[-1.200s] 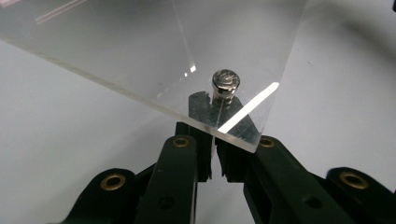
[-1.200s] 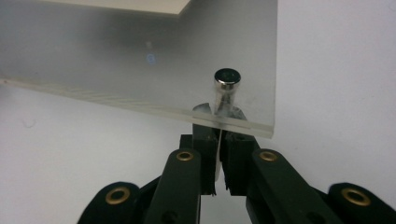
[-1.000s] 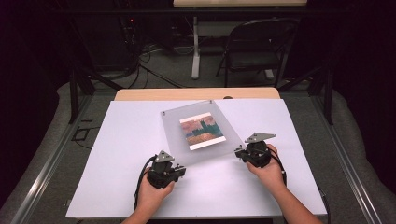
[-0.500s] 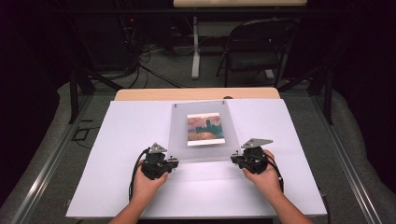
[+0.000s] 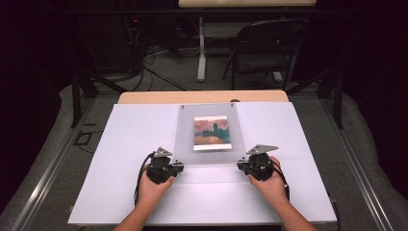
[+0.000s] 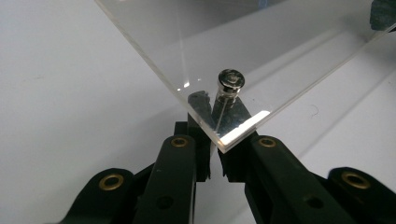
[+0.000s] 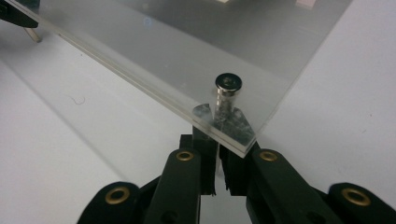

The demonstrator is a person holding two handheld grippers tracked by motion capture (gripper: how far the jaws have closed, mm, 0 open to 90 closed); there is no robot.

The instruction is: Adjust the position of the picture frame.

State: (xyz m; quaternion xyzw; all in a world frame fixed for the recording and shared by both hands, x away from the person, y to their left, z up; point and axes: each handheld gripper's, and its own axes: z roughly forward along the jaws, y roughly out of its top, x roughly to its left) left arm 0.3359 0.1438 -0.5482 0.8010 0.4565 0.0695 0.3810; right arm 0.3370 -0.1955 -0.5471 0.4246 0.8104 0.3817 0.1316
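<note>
Item: clear acrylic frame [image 5: 207, 134] enclosing one painted print [image 5: 212, 133], lying on the white surface [image 5: 134, 130]. Left claw [image 5: 174, 164] clamped on the frame's near-left corner beside its metal post [image 6: 230, 83]; right claw [image 5: 244, 165] clamped on the near-right corner. Status, judged: frame squared to the surface, release outstanding.

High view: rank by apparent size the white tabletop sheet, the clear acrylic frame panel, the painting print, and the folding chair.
1. White tabletop sheet
2. Clear acrylic frame panel
3. Black folding chair, though it stands farther off, so this rank is unsure
4. Painting print
</note>
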